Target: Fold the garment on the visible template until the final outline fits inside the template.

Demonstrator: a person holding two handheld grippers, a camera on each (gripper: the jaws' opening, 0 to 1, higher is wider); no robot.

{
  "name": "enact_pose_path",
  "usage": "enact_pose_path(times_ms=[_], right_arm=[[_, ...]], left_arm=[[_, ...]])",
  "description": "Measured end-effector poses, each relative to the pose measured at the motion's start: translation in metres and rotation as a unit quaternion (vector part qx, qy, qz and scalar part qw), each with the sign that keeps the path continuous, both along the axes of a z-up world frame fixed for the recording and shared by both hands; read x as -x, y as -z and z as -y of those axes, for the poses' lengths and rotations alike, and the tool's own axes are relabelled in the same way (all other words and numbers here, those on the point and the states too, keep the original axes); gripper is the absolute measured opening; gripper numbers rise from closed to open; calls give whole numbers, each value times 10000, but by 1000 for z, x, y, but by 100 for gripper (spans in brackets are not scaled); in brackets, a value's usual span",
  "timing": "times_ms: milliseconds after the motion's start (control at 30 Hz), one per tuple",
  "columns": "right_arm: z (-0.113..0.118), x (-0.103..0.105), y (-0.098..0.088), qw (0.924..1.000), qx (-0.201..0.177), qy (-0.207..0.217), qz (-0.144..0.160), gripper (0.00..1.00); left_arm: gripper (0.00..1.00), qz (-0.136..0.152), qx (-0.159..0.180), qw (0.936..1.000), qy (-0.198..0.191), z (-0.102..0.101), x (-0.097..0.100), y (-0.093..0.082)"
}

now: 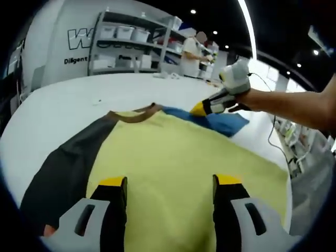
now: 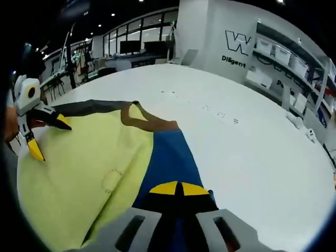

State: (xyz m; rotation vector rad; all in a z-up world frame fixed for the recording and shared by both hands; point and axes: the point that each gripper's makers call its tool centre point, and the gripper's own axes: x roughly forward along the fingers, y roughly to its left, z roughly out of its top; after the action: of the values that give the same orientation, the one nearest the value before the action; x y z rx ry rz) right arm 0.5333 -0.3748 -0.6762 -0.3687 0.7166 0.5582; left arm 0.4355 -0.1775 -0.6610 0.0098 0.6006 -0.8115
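A garment lies spread on the white table (image 1: 63, 105): yellow body (image 1: 173, 152), dark grey sleeve (image 1: 63, 168), brown collar (image 1: 134, 115) and blue sleeve (image 1: 223, 122). My left gripper (image 1: 169, 184) is open and hovers over the yellow body, one jaw on either side of bare yellow cloth. In the right gripper view it enters from the left as the left gripper (image 2: 50, 137), jaws spread at the yellow edge. My right gripper (image 2: 178, 188) has its yellow tips pressed together on the blue sleeve (image 2: 168, 157). The right gripper (image 1: 202, 108), held by a hand, meets that sleeve beside the collar.
Shelving (image 1: 131, 42) with white bins stands beyond the table's far edge, and a person (image 1: 191, 52) works there. Small white items (image 2: 302, 126) lie near the table's far right edge. Bare white tabletop (image 2: 252, 136) stretches right of the garment.
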Motion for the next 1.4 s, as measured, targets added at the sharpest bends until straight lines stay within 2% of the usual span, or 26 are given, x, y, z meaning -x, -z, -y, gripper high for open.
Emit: enact_pose_path(times_ms=[33, 100, 533, 567, 667, 733, 767, 800, 867, 933, 1033, 1300, 1400], right_arm=[[-1, -4, -1, 9999, 18, -22, 140, 0], [0, -7, 0, 9999, -46, 2, 92, 0], [21, -35, 1, 9985, 443, -41, 304, 0], [27, -38, 1, 9973, 638, -35, 372, 0], [30, -43, 1, 9976, 586, 12, 360, 0], [37, -48, 1, 9965, 728, 59, 417, 0], [40, -48, 4, 9962, 793, 113, 353, 0], [44, -55, 1, 9950, 850, 98, 513, 0], [44, -55, 1, 9978, 479, 263, 380, 0], [50, -55, 0, 9978, 446, 360, 341, 0], [54, -53, -9, 9970, 99, 558, 537, 1], [66, -39, -23, 9947, -151, 708, 729, 12], [68, -36, -31, 9932, -229, 785, 826, 23]], left_arm=[[63, -13, -7, 10000, 3, 0, 0, 1], [64, -33, -17, 10000, -4, -1, 1, 2], [64, -4, -54, 10000, 27, -1, 1, 3], [64, -4, -65, 10000, 29, -1, 1, 3], [63, -5, -92, 10000, 27, -3, 1, 4], [63, -7, -90, 10000, 20, -3, 1, 4], [63, -5, -96, 10000, 20, -3, 1, 4], [63, -5, -97, 10000, 18, -3, 1, 4], [63, -3, -101, 9999, 11, -3, 1, 4], [63, 5, -111, 9999, 5, -3, 1, 4], [63, 2, -100, 9999, -6, -2, 0, 4], [64, 17, -130, 9999, 15, -1, 2, 4], [65, 27, -147, 9999, 36, -1, 3, 5]])
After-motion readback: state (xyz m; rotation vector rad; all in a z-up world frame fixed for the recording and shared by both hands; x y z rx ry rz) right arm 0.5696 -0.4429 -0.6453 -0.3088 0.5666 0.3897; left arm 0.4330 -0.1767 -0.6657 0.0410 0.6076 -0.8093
